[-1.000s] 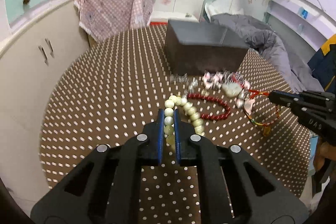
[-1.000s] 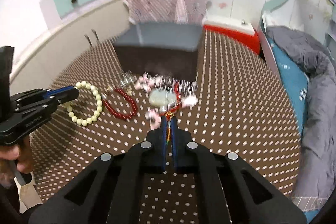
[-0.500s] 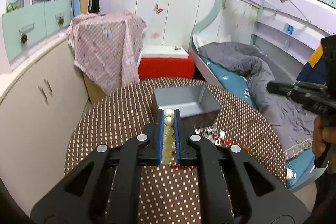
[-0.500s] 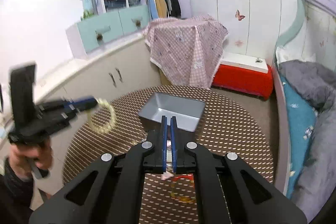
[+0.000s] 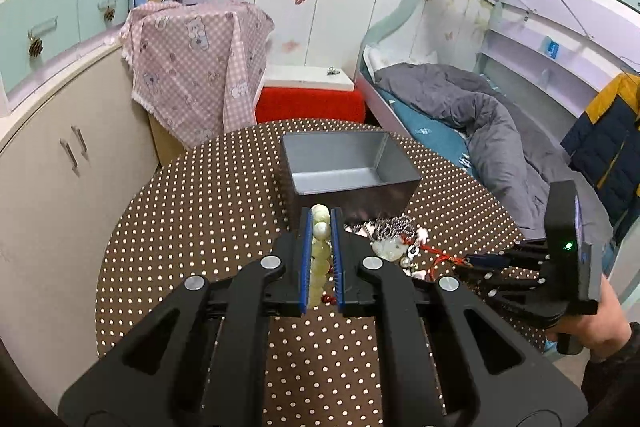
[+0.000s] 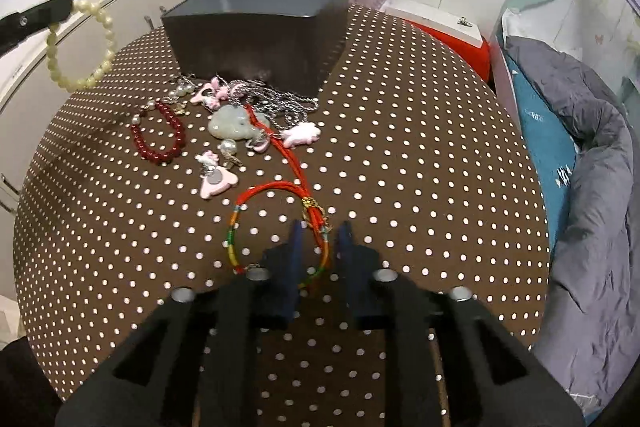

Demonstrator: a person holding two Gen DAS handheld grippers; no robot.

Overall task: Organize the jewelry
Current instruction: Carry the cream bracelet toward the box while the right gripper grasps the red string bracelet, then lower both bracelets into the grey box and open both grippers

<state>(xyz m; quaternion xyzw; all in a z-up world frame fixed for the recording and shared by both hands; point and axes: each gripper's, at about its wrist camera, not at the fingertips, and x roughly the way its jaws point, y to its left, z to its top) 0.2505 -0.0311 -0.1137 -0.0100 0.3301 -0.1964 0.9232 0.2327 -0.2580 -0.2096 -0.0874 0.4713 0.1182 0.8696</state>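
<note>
My left gripper (image 5: 321,217) is shut on a pale green bead bracelet (image 5: 320,251) and holds it in the air short of the grey box (image 5: 348,163); the bracelet hangs at the upper left of the right wrist view (image 6: 76,47). My right gripper (image 6: 319,229) is open, low over the table, its fingers either side of a red and rainbow cord bracelet (image 6: 276,227) lying flat. The grey box (image 6: 256,35) stands at the table's far side, its inside empty as far as it shows.
On the brown dotted round table (image 6: 420,167) before the box lie a dark red bead bracelet (image 6: 158,135), a jade pendant (image 6: 234,123), pink charms (image 6: 216,183) and silver chains (image 6: 280,99). A bed (image 6: 580,147) is right, cabinets (image 5: 52,147) left.
My right gripper has dropped back to the table and opened; the red cord bracelet now lies between its fingers. My left gripper still holds the green beads raised near the box.
</note>
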